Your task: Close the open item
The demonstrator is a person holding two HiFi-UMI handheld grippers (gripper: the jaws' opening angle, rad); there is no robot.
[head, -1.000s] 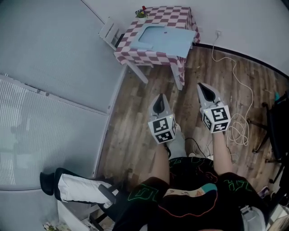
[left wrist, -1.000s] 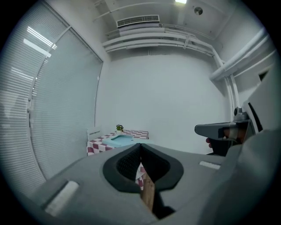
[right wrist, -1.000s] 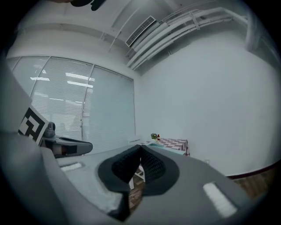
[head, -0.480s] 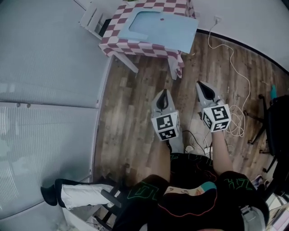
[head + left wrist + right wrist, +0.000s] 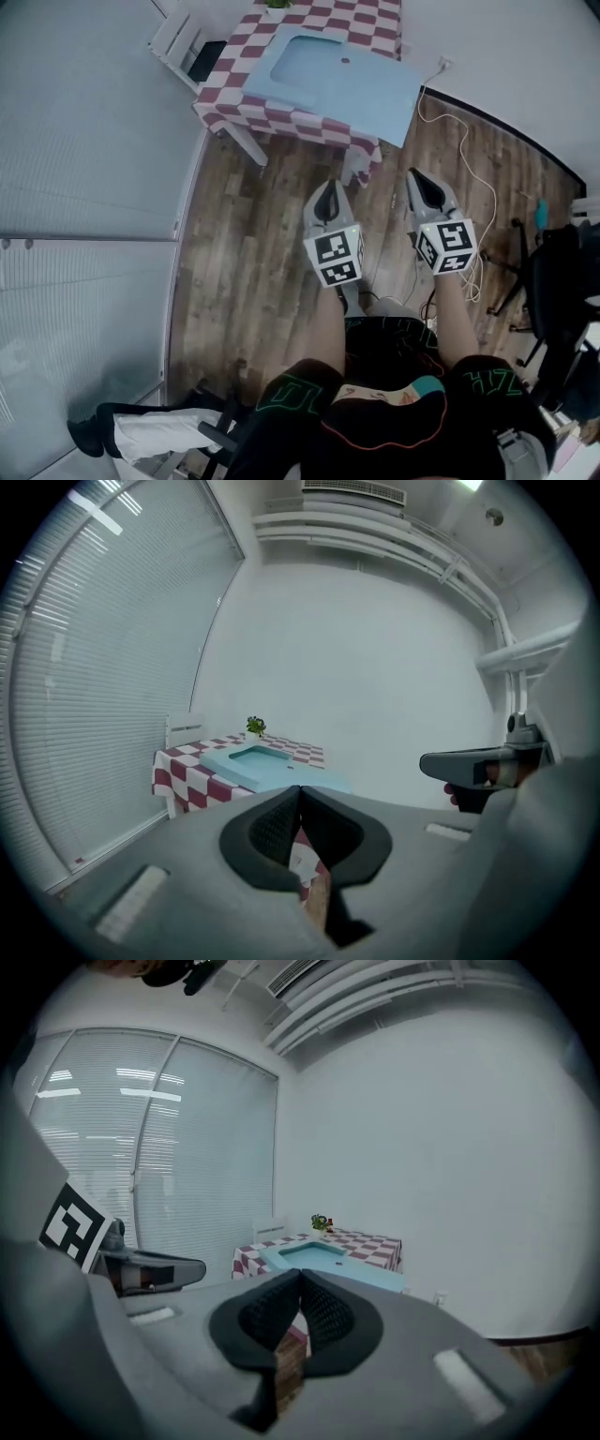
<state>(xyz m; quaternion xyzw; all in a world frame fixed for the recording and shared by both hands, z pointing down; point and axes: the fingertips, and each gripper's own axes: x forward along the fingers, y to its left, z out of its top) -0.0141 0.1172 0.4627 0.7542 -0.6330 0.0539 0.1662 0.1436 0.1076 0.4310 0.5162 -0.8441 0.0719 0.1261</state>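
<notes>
Both grippers are out front, side by side, close but not touching, on bare forearms stretched forward over the dark wood-plank floor (image 5: 253, 262). Noses point toward the table and tip slightly down, marker cubes face up at the head camera. Left gripper (image 5: 327, 190): jaws closed tip to tip, nothing between them. Right gripper (image 5: 419, 178): same, pads together, empty. Task item is a light-blue flat slab with a sunken rectangular panel (image 5: 333, 80), lying on the small table with the red-and-white checkered cloth (image 5: 281, 120). One corner overhangs the cloth's near edge; it sits well ahead of both grippers, with no contact. A small green potted plant (image 5: 255, 726) stands at the table's far side. A white cable (image 5: 469, 159) trails on the floor to the right.
</notes>
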